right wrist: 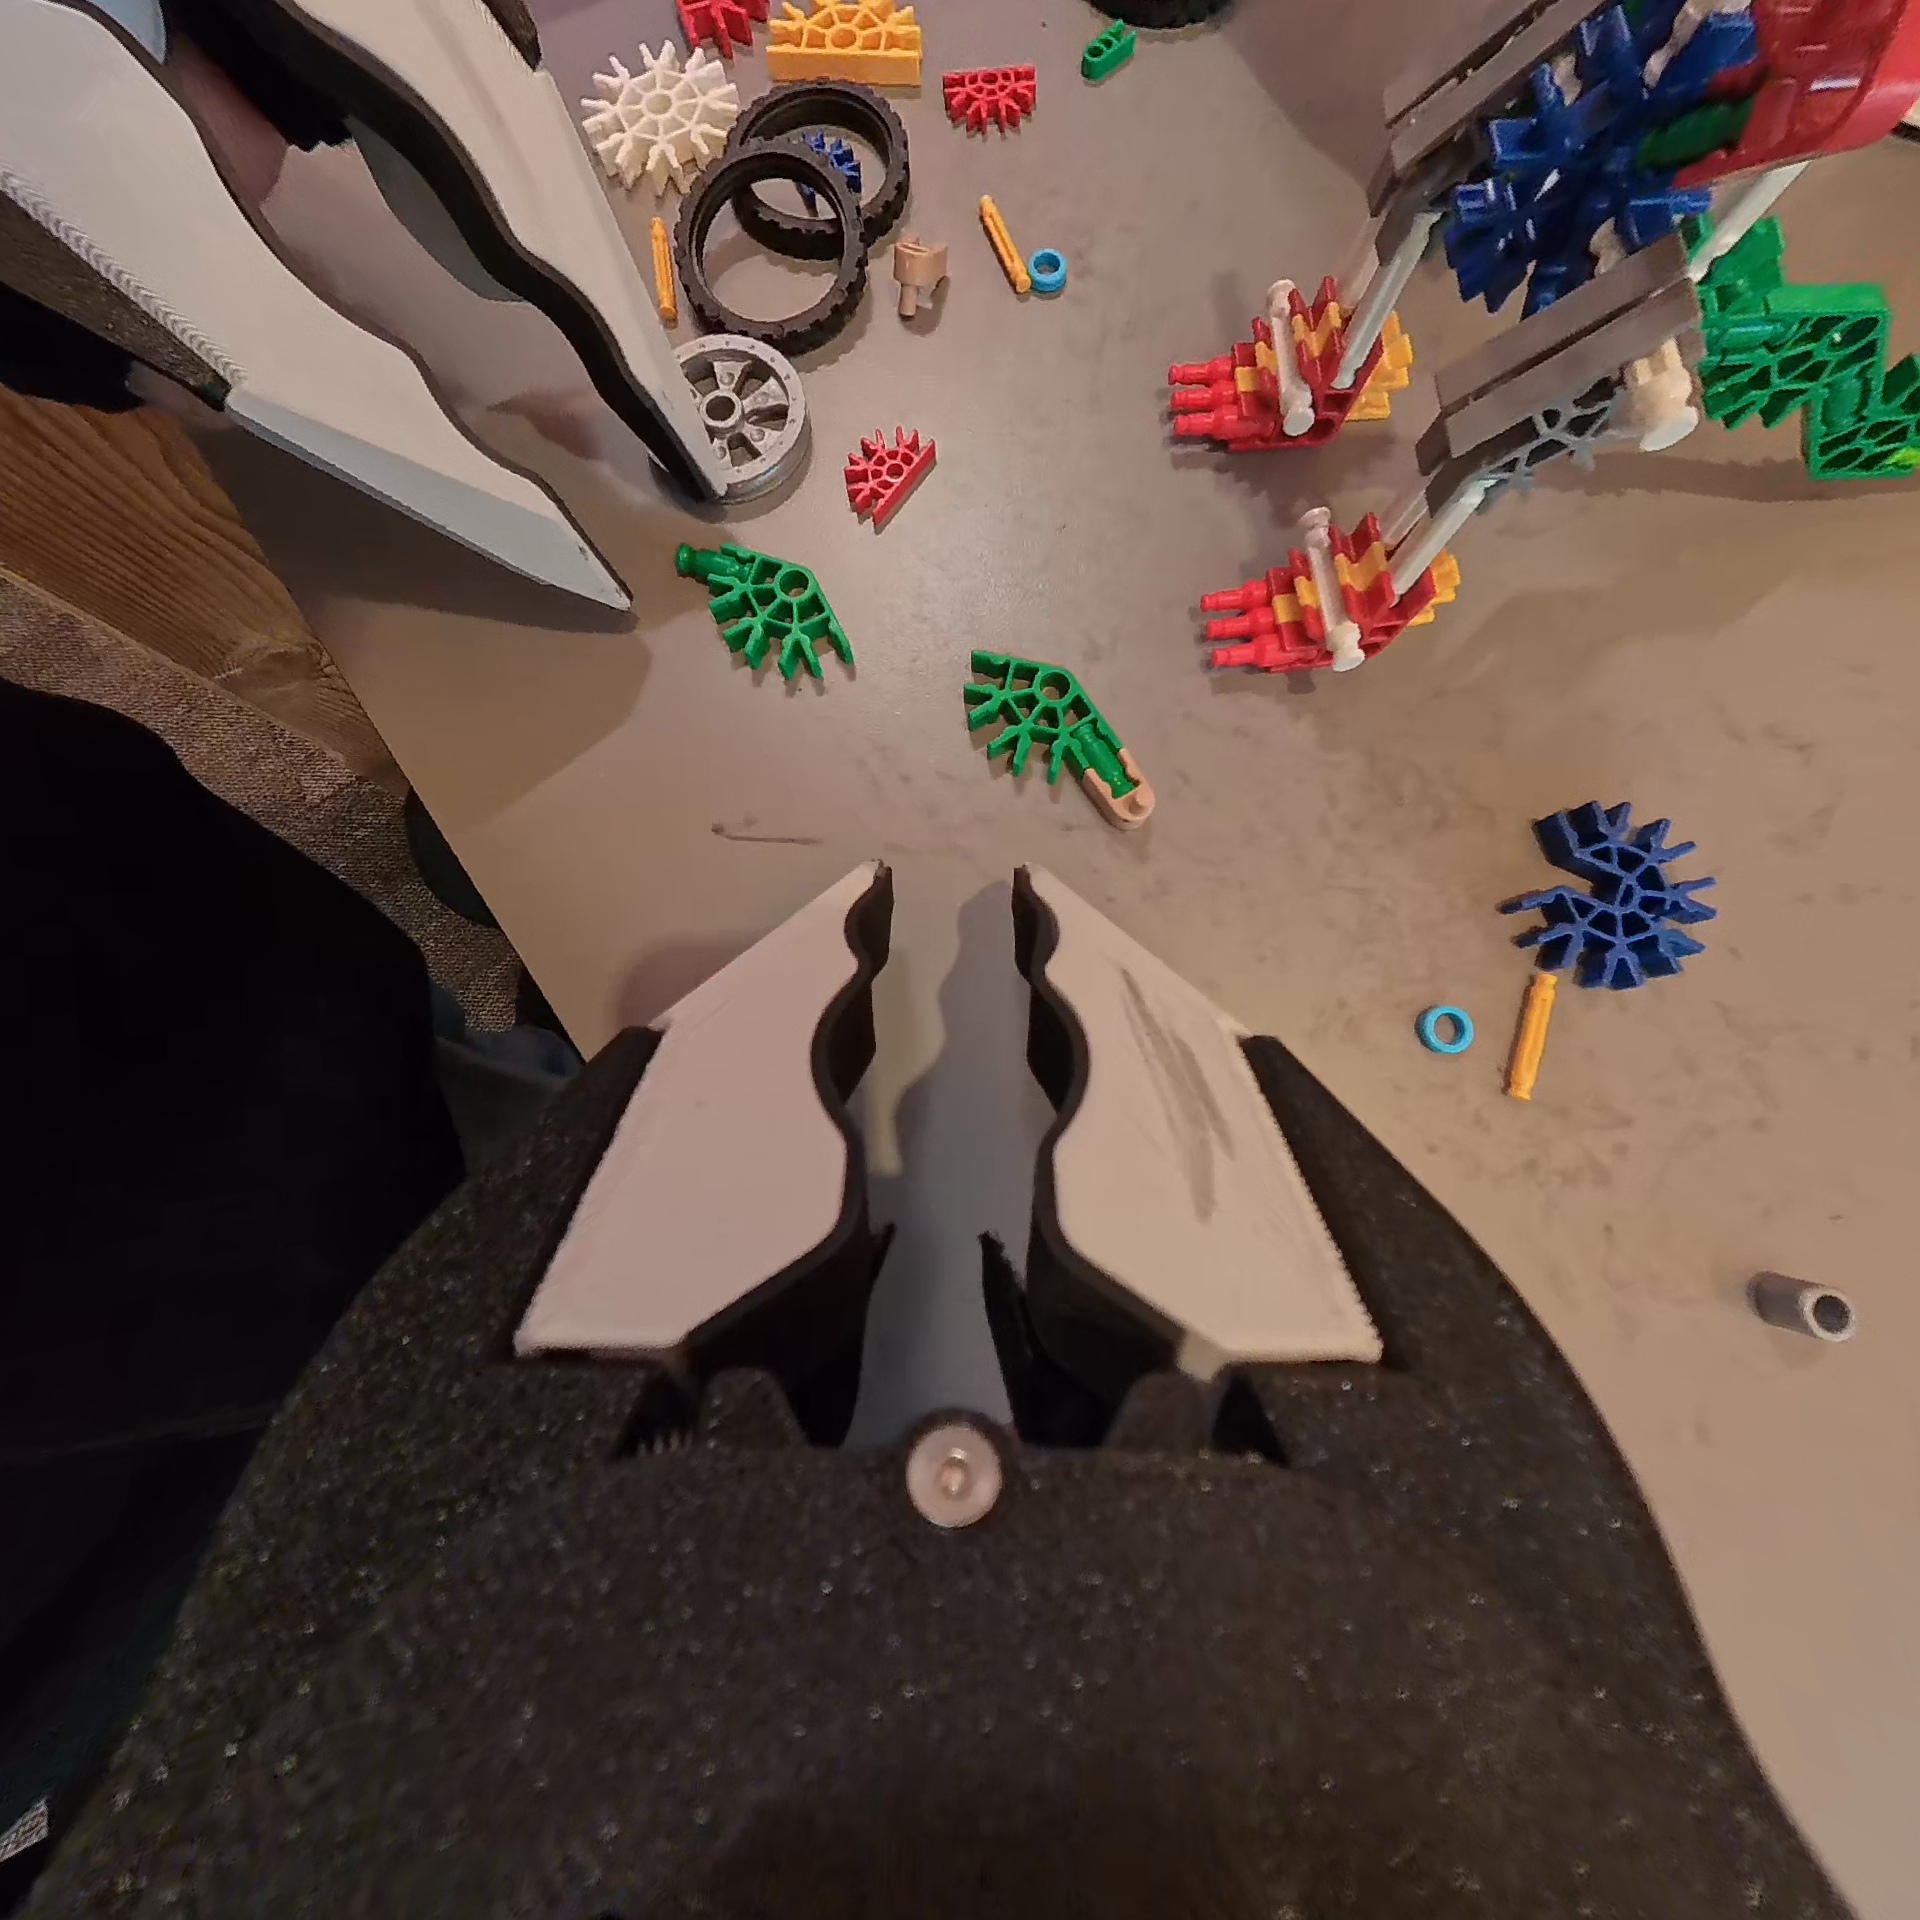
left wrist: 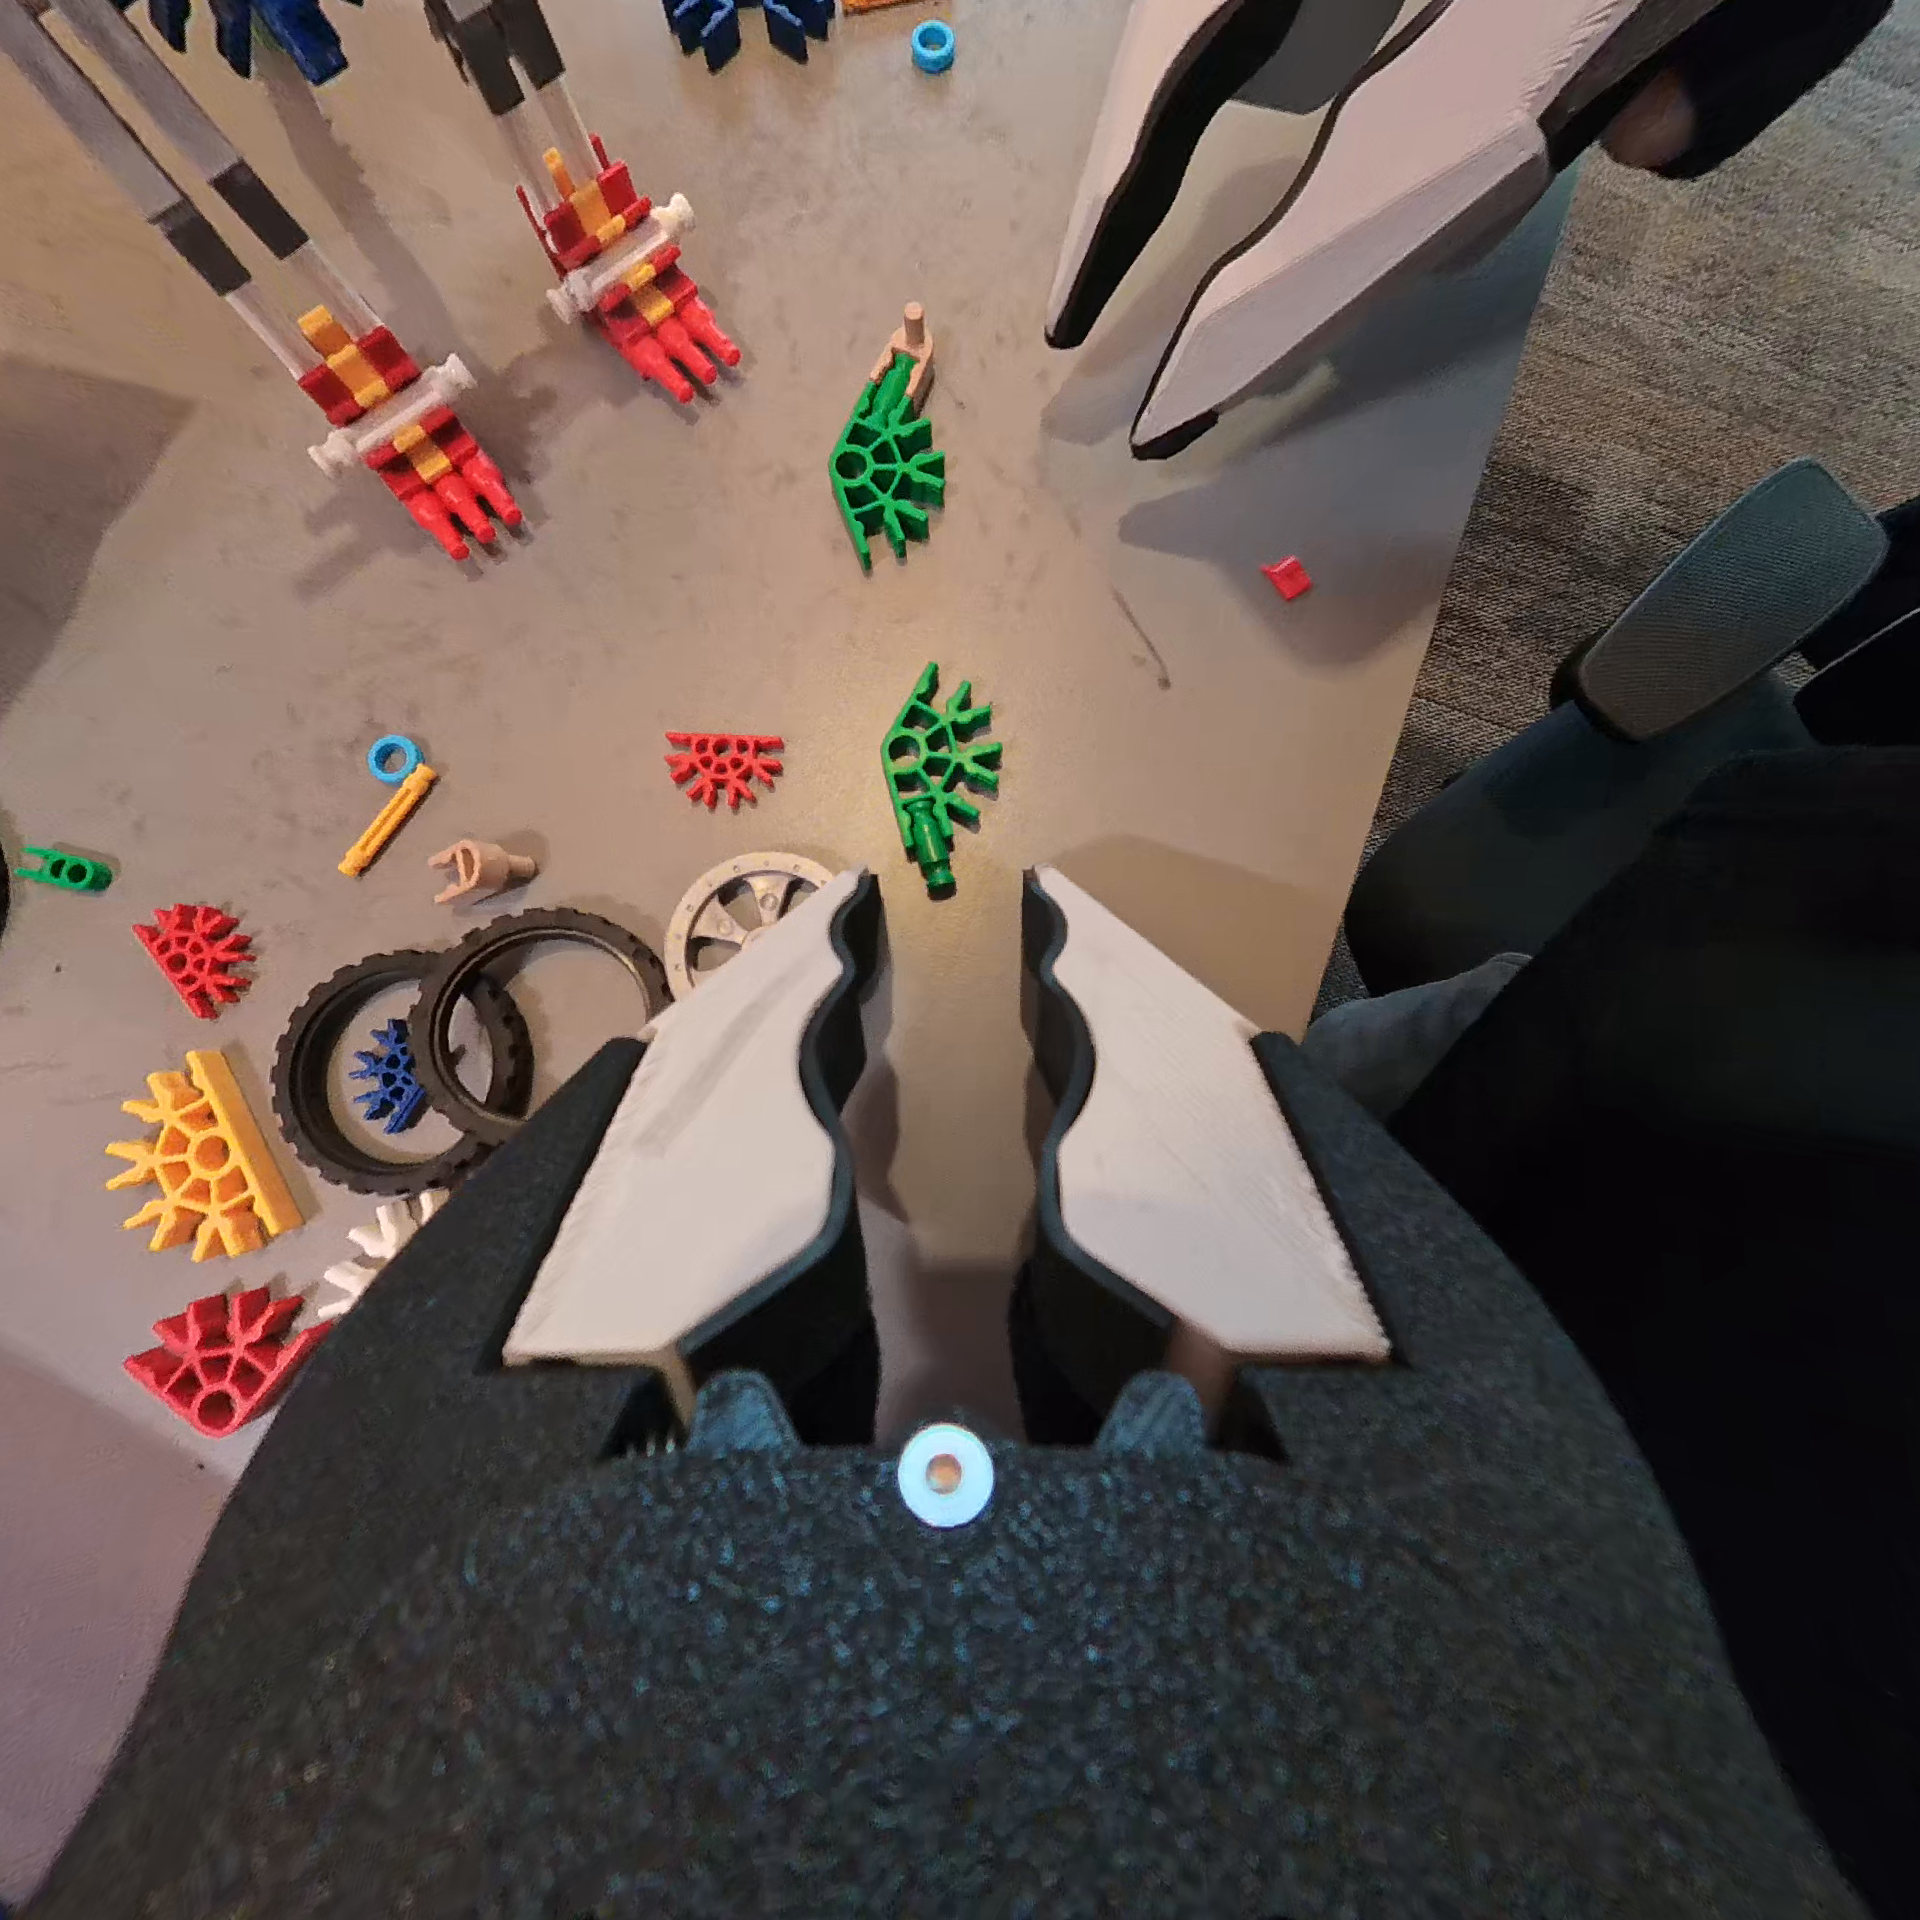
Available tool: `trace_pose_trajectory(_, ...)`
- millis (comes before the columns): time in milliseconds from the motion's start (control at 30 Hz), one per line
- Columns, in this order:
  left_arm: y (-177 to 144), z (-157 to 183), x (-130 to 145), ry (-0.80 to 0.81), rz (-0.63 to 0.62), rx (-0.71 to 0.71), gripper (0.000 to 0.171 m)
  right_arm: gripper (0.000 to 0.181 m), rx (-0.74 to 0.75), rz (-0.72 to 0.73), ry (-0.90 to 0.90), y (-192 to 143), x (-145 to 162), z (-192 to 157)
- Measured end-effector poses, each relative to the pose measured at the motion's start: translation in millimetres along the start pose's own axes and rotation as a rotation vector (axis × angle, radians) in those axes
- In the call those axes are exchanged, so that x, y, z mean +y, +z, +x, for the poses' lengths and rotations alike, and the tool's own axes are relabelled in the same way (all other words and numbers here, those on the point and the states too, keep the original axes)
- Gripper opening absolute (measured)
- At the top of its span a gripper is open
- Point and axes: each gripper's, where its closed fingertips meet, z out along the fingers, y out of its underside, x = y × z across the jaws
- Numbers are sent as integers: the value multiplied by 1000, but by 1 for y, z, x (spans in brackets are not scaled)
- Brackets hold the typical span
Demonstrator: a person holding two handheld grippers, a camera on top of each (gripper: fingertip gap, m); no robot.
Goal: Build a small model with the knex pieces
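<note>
While both claws hang above the grey table (left wrist: 623,623), each stands spread and holds nothing.

Left claw (left wrist: 951,883): jaws apart, empty, tips just over the table; nearest it is a green fan-shaped connector with a short green rod clipped in (left wrist: 940,769), lying just ahead of the tips and not touched.

Right claw (right wrist: 951,878): jaws apart by a narrow gap, empty; nearest it is a second green connector with a tan clip on its end (right wrist: 1049,717), lying a little ahead and to the right, apart from the tips.

Tyres as containers: two black rubber tyres (left wrist: 416,1060) lie overlapped left of the left claw; a small blue connector (left wrist: 390,1075) sits inside the ring of one of them.

Grey wheel hub (left wrist: 738,914): flat on the table, partly hidden behind the left claw's left finger.

Loose parts: a red half connector (left wrist: 724,767), a yellow one (left wrist: 197,1158), a blue ring (left wrist: 393,758) touching a yellow rod (left wrist: 387,821), a tan clip (left wrist: 478,868).

Far side: two red-and-yellow feet of a built model (right wrist: 1309,592) stand on the table.

Right of the right claw: a blue snowflake connector (right wrist: 1610,899), a grey tube (right wrist: 1803,1309).
</note>
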Motion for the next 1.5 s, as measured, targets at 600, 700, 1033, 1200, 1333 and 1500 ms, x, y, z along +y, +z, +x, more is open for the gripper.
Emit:
trace_pose_trajectory(600,5,3,1,5,-17,17,26,23,-10,-5,-4,2,2,3)
trace_pose_trajectory(700,6,4,1,8,-16,21,26,23,-12,-5,-6,2,1,3)
trace_pose_trajectory(1033,8,8,-1,19,-12,32,27,24,-20,-4,-14,3,-1,1)
trace_pose_trajectory(1200,10,18,-4,30,-10,51,28,24,-29,-4,-20,4,-2,-2)
trace_pose_trajectory(1333,12,28,-7,38,3,87,28,24,-33,-3,-21,5,-2,-3)
trace_pose_trajectory(1500,13,33,-8,52,11,97,30,24,-35,-1,-21,5,-3,-4)
